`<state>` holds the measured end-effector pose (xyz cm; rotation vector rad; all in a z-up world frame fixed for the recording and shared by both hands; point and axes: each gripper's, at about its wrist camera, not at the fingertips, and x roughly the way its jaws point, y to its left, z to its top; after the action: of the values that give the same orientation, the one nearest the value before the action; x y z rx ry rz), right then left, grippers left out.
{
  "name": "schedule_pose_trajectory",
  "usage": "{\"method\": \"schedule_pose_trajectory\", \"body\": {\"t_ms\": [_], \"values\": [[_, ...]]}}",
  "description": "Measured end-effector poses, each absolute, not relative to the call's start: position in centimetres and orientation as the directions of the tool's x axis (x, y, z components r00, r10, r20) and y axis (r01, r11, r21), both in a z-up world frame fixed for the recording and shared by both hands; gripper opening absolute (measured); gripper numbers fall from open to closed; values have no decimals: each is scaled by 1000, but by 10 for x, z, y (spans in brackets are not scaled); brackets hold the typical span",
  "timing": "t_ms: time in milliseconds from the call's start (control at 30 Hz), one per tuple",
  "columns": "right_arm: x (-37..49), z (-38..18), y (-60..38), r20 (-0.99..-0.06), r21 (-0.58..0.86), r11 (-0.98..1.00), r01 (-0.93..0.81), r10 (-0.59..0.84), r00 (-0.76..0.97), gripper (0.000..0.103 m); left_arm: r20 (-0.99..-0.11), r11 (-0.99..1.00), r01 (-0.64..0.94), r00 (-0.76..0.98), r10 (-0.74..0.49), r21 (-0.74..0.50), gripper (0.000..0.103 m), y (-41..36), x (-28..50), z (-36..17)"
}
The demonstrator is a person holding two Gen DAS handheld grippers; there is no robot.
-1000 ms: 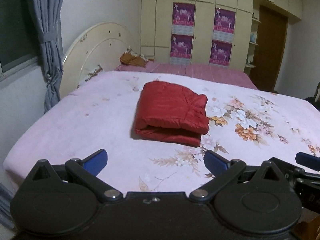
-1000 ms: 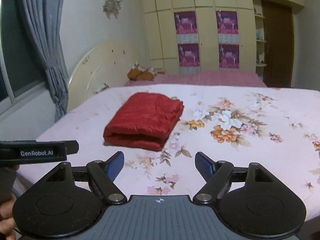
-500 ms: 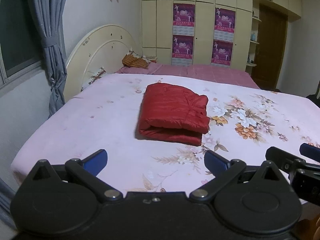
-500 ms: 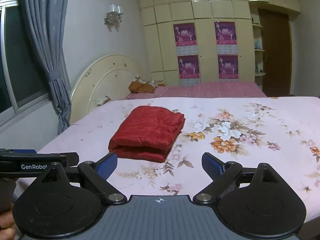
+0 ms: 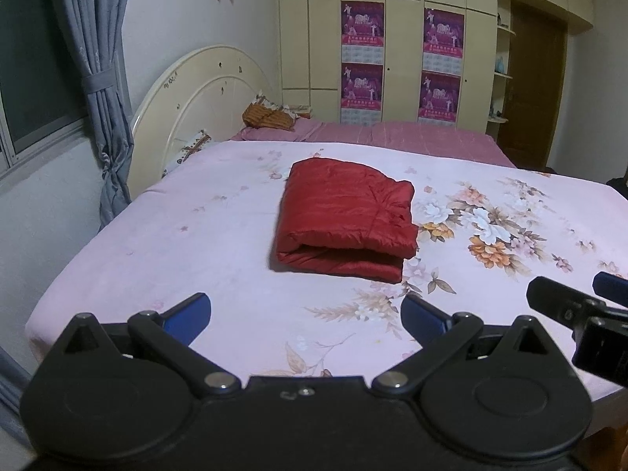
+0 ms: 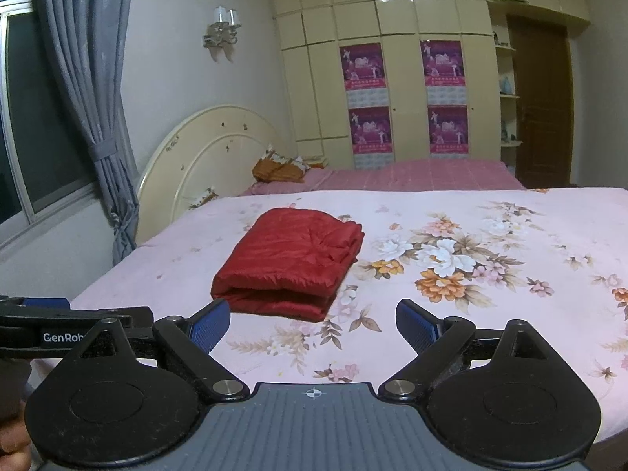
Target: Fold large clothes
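A red padded garment [image 5: 345, 216] lies folded into a thick rectangle on the pink floral bedspread [image 5: 176, 243], its rolled edge facing me. In the right wrist view the same red garment [image 6: 290, 263] sits left of centre on the bedspread [image 6: 490, 314]. My left gripper [image 5: 306, 314] hovers open over the near part of the bed, well short of the garment, nothing between its blue pads. My right gripper [image 6: 313, 324] is open too, also short of the garment and empty. Each gripper shows at the edge of the other's view.
A cream round headboard [image 5: 196, 102] and a grey curtain [image 5: 94, 78] stand at the left. A brown pillow [image 5: 271, 115] lies on a second pink bed [image 5: 412, 135] behind. Cream wardrobes with purple posters [image 5: 363, 66] and a brown door [image 5: 533, 90] fill the back wall.
Both views have tilted upward a little, so the bed and garment sit lower in frame. The right gripper's jaws have spread wider. The garment has not moved.
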<state>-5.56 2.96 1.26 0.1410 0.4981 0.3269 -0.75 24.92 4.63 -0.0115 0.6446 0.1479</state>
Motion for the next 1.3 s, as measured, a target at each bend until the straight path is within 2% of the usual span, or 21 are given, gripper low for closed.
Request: {"method": "schedule_pose_trajectory", "body": {"t_ms": [1067,1300], "values": [[-18,-4,32,-494,231,936,-265,348,797,91,-655,993,-115,748,103,24,103,250,35,31],[5,-15,35,-518,233,938,-256,342,784,91,-636,995,-98,766,95,32,103,251,59,23]]}}
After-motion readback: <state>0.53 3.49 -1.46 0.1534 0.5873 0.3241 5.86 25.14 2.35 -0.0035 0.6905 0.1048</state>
